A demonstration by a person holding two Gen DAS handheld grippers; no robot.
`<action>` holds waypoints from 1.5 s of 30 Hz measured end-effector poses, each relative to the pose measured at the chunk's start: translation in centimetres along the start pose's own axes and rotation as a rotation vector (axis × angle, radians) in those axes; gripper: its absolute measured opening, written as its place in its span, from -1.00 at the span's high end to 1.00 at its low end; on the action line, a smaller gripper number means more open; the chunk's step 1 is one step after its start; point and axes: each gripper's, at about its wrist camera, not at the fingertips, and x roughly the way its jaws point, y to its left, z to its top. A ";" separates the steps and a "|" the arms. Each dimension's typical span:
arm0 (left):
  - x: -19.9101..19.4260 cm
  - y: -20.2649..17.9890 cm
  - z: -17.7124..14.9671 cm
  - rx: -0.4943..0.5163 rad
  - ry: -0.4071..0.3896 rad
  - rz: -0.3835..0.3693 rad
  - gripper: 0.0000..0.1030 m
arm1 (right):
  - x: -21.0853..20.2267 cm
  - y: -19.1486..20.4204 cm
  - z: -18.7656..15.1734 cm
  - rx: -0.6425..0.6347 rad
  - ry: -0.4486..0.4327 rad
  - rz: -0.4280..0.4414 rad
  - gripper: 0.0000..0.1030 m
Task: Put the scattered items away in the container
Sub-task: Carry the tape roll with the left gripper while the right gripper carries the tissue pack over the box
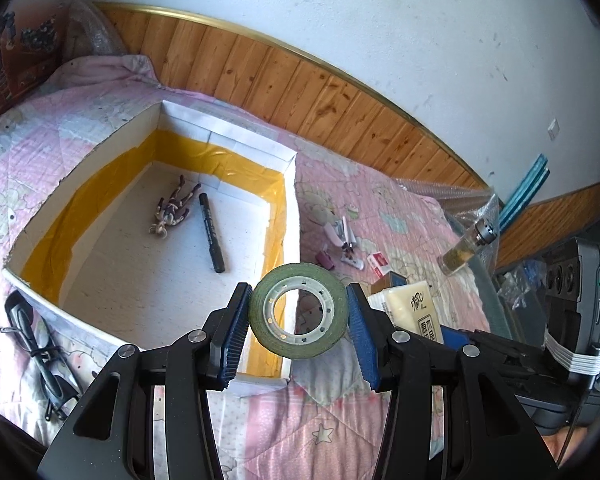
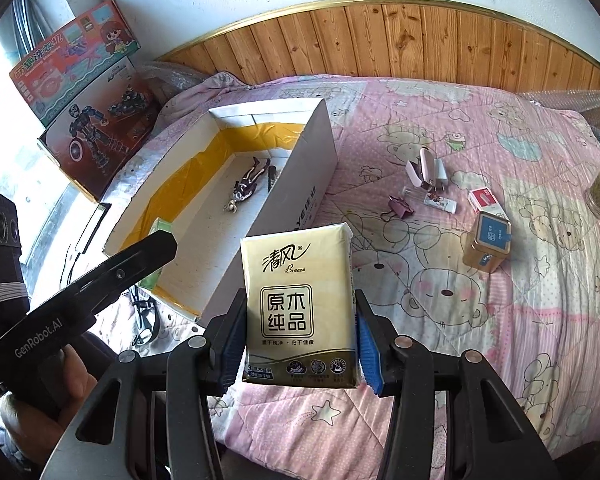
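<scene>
Blue ribbed pads of the left gripper (image 1: pixel 298 318) clamp a green tape roll (image 1: pixel 299 311) by its flat sides, jaws fairly wide, above the near corner of the box (image 1: pixel 80 316). The right gripper (image 2: pixel 300 320) grasps a glossy tissue pack (image 2: pixel 298 304) upright, above the quilt (image 2: pixel 480 320). The white cardboard box, yellow-taped inside, holds a figurine (image 1: pixel 172 210) and black marker (image 1: pixel 212 232); clips, tin (image 2: pixel 488 244) and jar (image 1: pixel 466 248) lie scattered on the quilt

quilt (image 2: pixel 440 320): soft cloth | tissue pack (image 2: pixel 298 304): glossy plastic | wall panel (image 2: pixel 420 36): wood
</scene>
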 end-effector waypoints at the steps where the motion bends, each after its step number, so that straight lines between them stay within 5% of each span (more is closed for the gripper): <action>1: 0.0 0.2 0.1 -0.003 -0.001 0.000 0.04 | 0.1 0.3 0.2 -0.006 -0.001 0.002 0.03; 45: 4.4 5.0 5.4 -0.123 0.049 0.015 0.04 | 3.0 4.2 8.0 -0.132 -0.034 0.009 0.03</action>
